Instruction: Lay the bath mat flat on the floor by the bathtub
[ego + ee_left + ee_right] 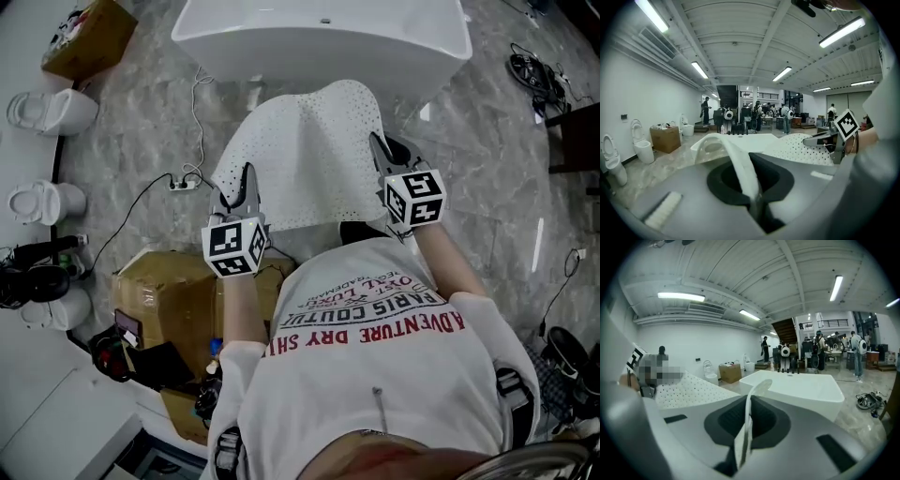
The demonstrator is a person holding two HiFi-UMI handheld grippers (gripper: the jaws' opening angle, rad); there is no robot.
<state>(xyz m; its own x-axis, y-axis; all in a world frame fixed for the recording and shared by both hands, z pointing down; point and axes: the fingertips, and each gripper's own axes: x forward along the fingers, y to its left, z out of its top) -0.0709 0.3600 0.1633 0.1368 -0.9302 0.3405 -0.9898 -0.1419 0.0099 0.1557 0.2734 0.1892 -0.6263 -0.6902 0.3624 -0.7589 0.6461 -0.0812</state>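
Note:
The white perforated bath mat (305,155) hangs spread between my two grippers, above the marble floor just in front of the white bathtub (319,37). My left gripper (246,186) is shut on the mat's near left edge. My right gripper (384,155) is shut on its near right edge. In the left gripper view a strip of mat (740,166) runs up out of the closed jaws, and the mat sheet (801,147) stretches toward the right gripper (825,139). In the right gripper view a thin fold of mat (747,423) stands pinched between the jaws, with the bathtub (797,387) beyond.
A cardboard box (173,291) stands at my left side, with headsets and gear by it. Toilets (52,111) line the left wall. A power strip with cable (183,183) lies on the floor left of the mat. Cables (534,70) lie at the right. People stand far behind the tub.

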